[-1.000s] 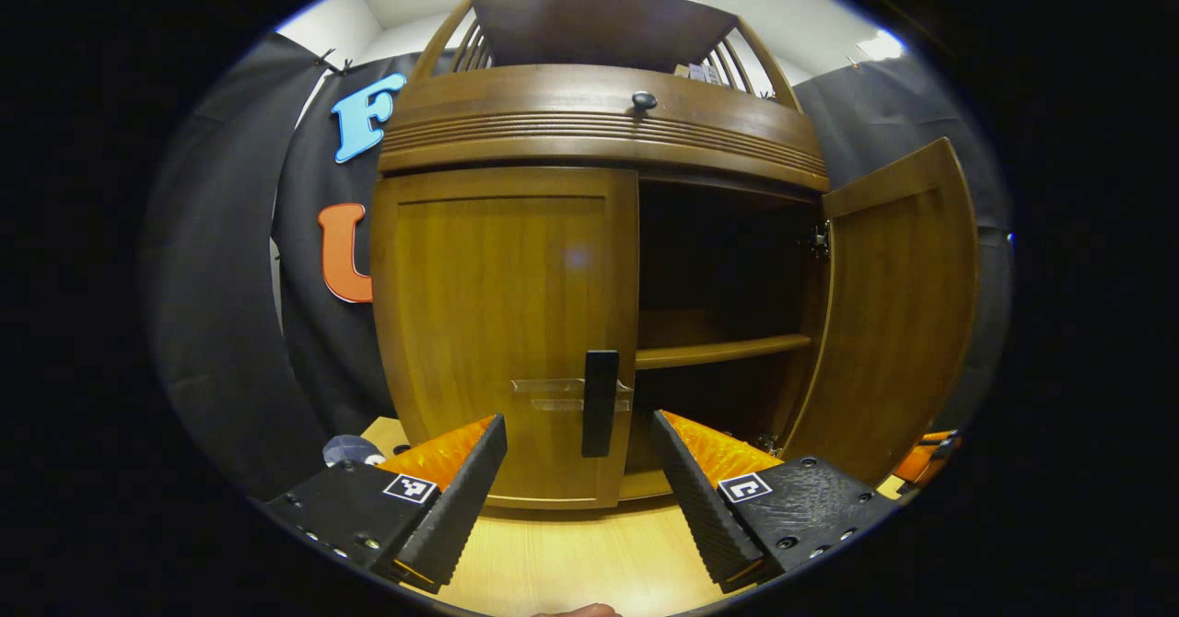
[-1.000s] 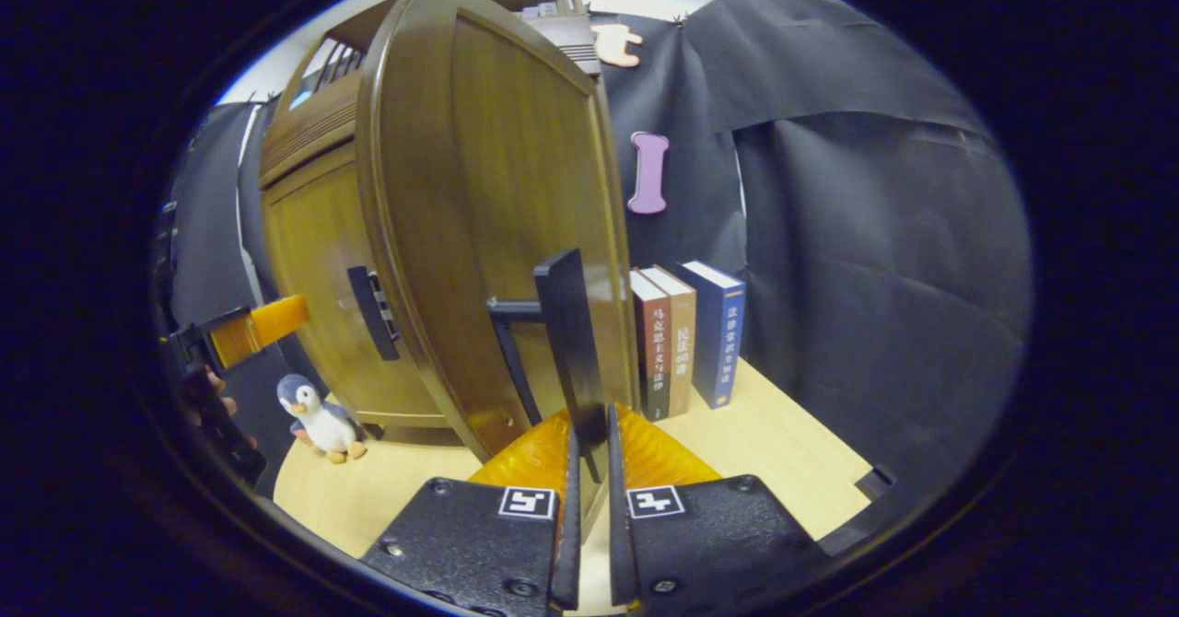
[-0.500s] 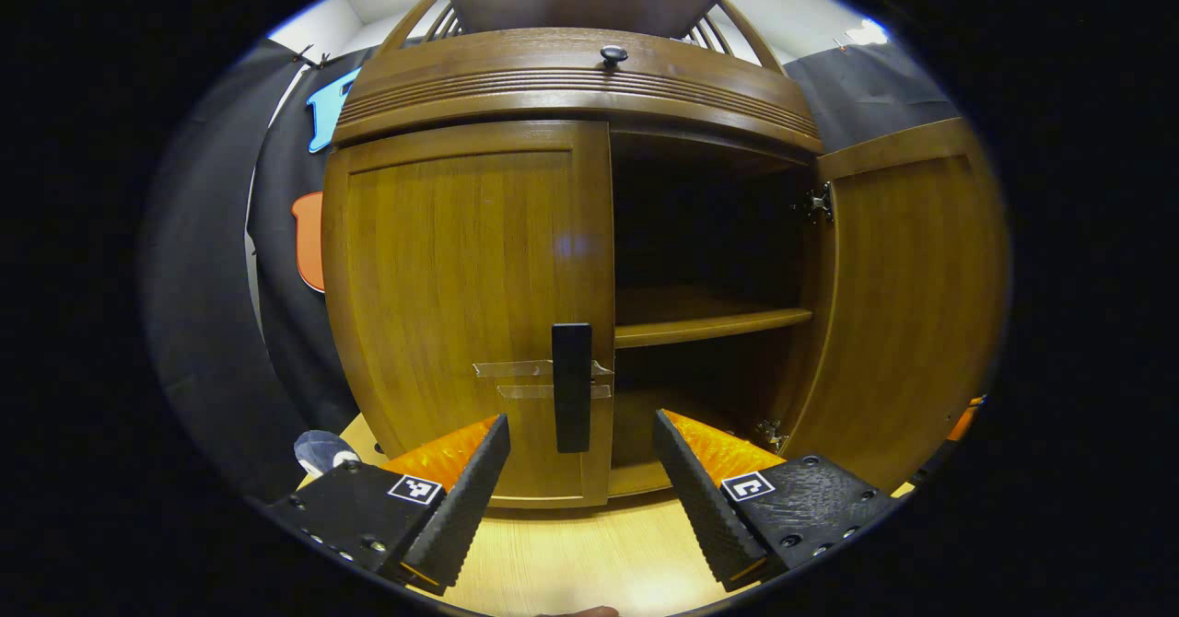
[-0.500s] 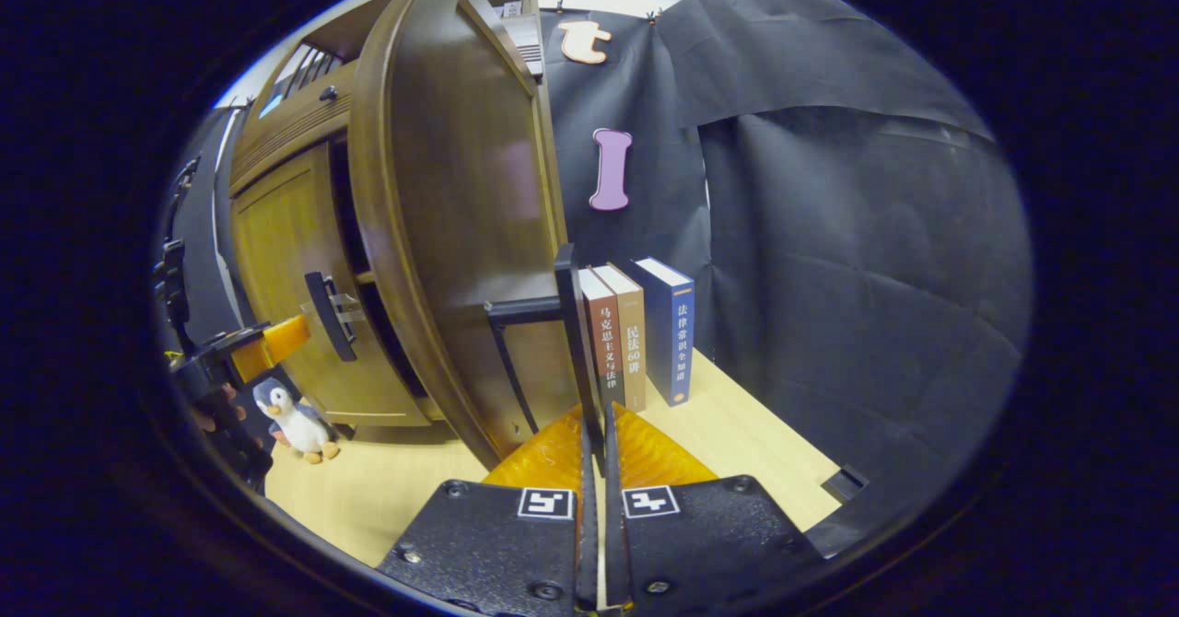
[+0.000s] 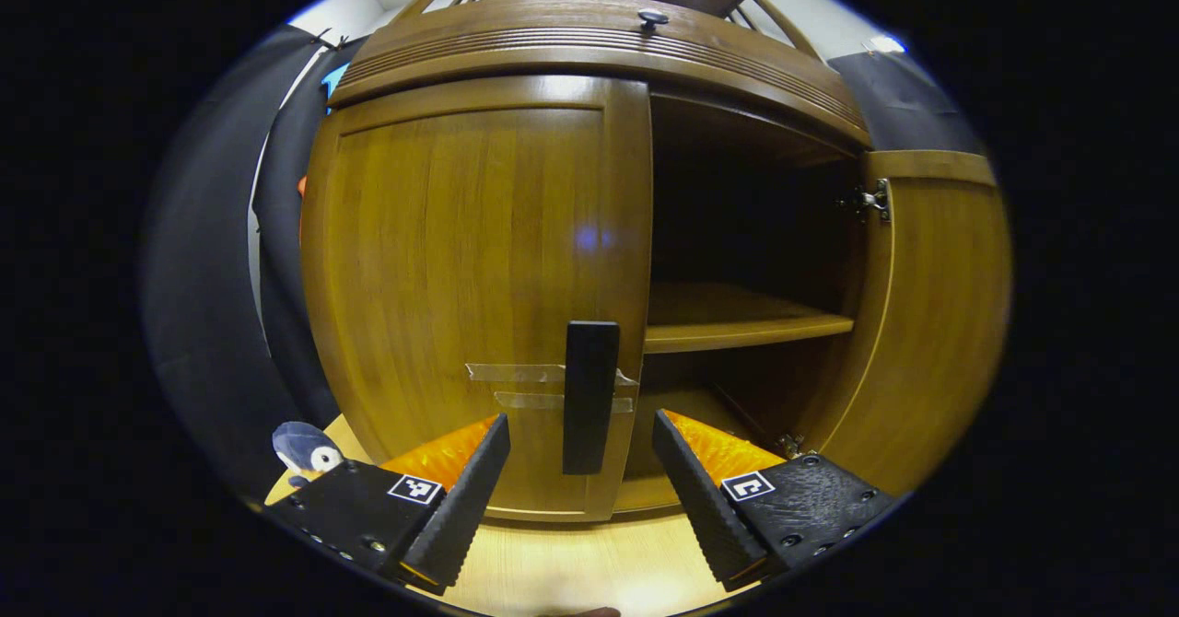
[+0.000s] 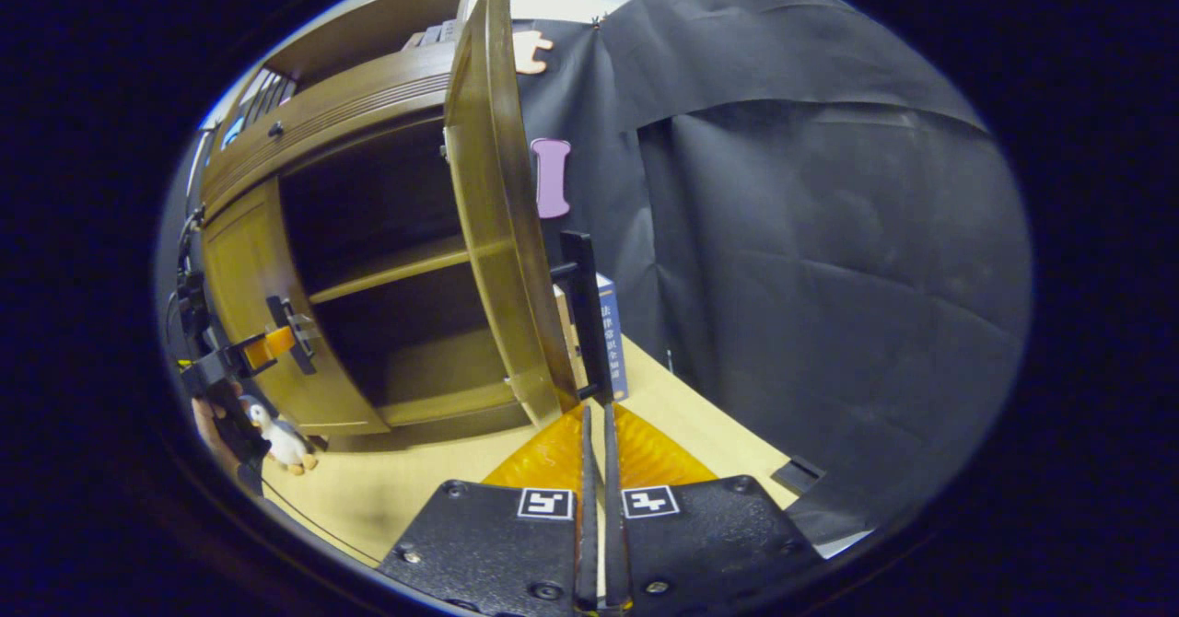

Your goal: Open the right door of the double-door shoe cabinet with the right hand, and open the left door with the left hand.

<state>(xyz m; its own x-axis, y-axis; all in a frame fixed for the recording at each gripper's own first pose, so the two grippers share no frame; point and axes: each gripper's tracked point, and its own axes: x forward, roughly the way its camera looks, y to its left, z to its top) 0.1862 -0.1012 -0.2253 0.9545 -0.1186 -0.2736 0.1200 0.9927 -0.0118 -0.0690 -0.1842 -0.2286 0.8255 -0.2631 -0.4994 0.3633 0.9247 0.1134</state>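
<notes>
The brown shoe cabinet [image 5: 589, 41] has its left door [image 5: 461, 258] closed, with a black vertical handle [image 5: 589, 396] on it. My left gripper [image 5: 578, 433] is open just short of that door, one finger on either side of the handle and not touching it. The right door [image 5: 930, 322] stands swung out. In the right gripper view this door [image 6: 502, 230] is nearly edge-on. My right gripper [image 6: 596, 410] is shut on the lower end of its black handle [image 6: 582, 313]. The left gripper [image 6: 249, 350] also shows there, by the left door's handle [image 6: 290, 331].
Inside the cabinet is a bare wooden shelf [image 5: 737, 327]. A toy penguin [image 5: 309, 451] stands on the light wooden table [image 5: 571, 566] left of the cabinet. A blue book [image 6: 612, 341] stands behind the open right door. A hand [image 6: 212, 414] holds the left gripper.
The right gripper has pulled the right door much wider, from half open to nearly edge-on. The left gripper has come closer to the left door's handle, still open.
</notes>
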